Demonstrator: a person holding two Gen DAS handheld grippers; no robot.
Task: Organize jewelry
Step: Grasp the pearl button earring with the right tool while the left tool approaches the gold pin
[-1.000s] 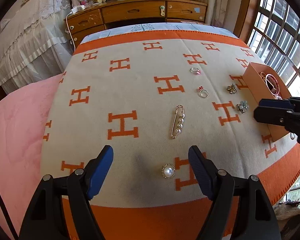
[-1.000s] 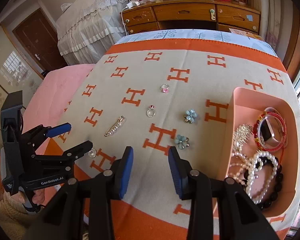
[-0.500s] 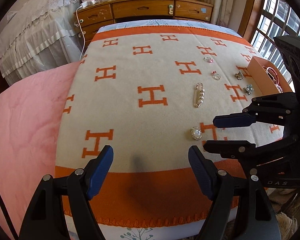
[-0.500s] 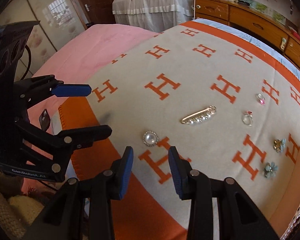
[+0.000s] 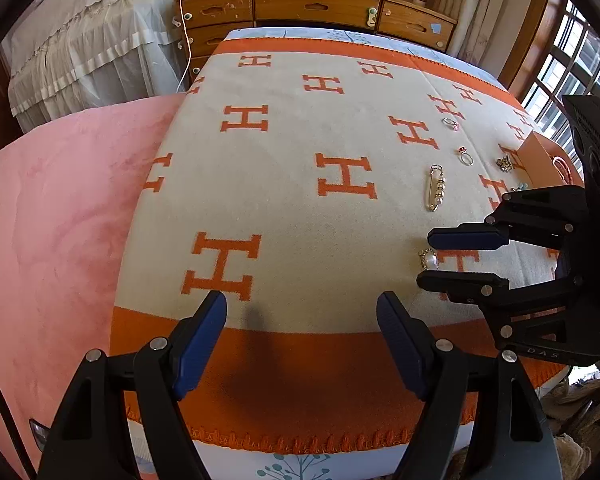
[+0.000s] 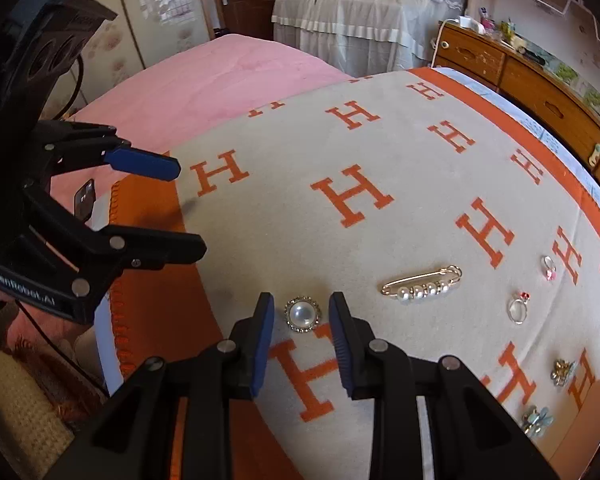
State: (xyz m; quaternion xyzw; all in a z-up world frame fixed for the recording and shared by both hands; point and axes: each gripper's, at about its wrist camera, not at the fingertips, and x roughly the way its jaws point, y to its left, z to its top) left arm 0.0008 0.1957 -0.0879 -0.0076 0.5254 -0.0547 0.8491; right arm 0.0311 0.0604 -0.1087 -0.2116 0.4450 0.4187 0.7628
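Note:
A round pearl brooch (image 6: 302, 315) lies on the H-patterned blanket (image 6: 292, 240) near its front edge. My right gripper (image 6: 301, 310) is open, its two fingers either side of the brooch, not closed on it. In the left wrist view the brooch (image 5: 429, 259) shows between the right gripper's fingers (image 5: 466, 239). My left gripper (image 5: 301, 312) is open and empty over the orange border. A gold pearl pin (image 6: 422, 287), two rings (image 6: 518, 309) (image 6: 549, 267) and two flower pieces (image 6: 562, 372) (image 6: 537, 422) lie further right.
The pink jewelry box (image 5: 540, 162) stands at the blanket's right edge, partly hidden by the right gripper. A pink bedspread (image 5: 56, 216) lies to the left. A wooden dresser (image 5: 316, 10) stands behind the bed, windows to the right.
My right gripper has swung left and come down around the pearl brooch. My left gripper has drawn back toward the blanket's front left edge.

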